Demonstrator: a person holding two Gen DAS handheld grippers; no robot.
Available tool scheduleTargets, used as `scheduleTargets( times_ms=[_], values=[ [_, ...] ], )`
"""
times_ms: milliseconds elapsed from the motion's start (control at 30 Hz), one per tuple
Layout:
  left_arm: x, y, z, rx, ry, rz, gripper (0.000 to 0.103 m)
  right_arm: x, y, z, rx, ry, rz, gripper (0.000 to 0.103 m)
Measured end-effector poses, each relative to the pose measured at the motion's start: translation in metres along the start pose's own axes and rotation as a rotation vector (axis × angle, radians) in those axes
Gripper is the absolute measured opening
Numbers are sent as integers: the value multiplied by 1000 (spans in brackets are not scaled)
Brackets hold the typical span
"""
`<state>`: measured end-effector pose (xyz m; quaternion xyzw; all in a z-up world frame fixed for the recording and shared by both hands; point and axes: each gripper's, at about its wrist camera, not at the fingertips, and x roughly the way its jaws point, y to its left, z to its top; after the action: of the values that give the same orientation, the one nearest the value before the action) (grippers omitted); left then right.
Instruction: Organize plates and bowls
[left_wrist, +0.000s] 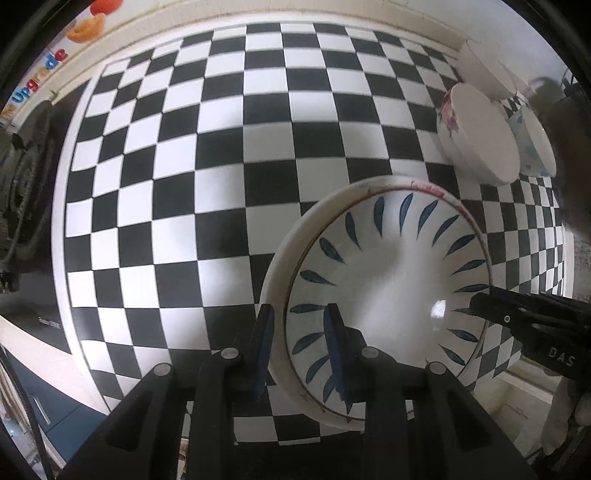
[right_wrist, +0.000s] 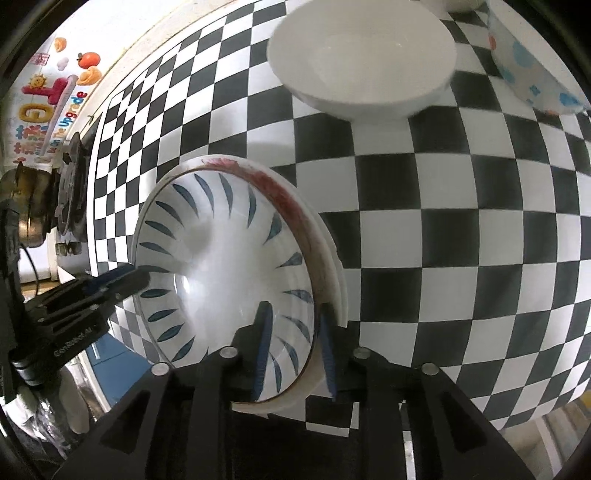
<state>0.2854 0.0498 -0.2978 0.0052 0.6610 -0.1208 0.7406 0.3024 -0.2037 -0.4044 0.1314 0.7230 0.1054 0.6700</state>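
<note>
Left wrist view: white ceramic bowl with blue leaf strokes (left_wrist: 388, 280) nested in a white red-rimmed dish (left_wrist: 280, 266) on the checkered tablecloth (left_wrist: 184, 184). Left gripper (left_wrist: 301, 347) pinches both rims; right gripper (right_wrist: 293, 347) straddles the far rim, pads slack. Plain white bowl (right_wrist: 364, 59) and blue-dotted bowl (right_wrist: 532, 70) unstacked.

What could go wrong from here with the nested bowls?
1. Right gripper straddles the leaf bowl rim without pinching; a lift on the left gripper alone could tip it.
2. The outer dish under it may come along, then drop.
3. White bowl stands close; a swing could hit it.
</note>
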Motion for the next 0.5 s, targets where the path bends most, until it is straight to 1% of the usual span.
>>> scheduleTargets(
  times_ms=[167, 300, 367, 500],
  values=[
    [-22, -2, -9, 3, -39, 13, 25, -21, 14, -3, -24, -67, -81, 34],
    [-42, -10, -22, -1, -63, 14, 25, -40, 35, -19, -48, -125, -158, 39],
    [-54, -9, -27, -1, -71, 6, 25, -50, 43, -28, -50, -145, -178, 41],
    [-79, -11, -36, 4, -88, -16, 25, -74, 59, -50, -42, -182, -180, 44]
  ],
)
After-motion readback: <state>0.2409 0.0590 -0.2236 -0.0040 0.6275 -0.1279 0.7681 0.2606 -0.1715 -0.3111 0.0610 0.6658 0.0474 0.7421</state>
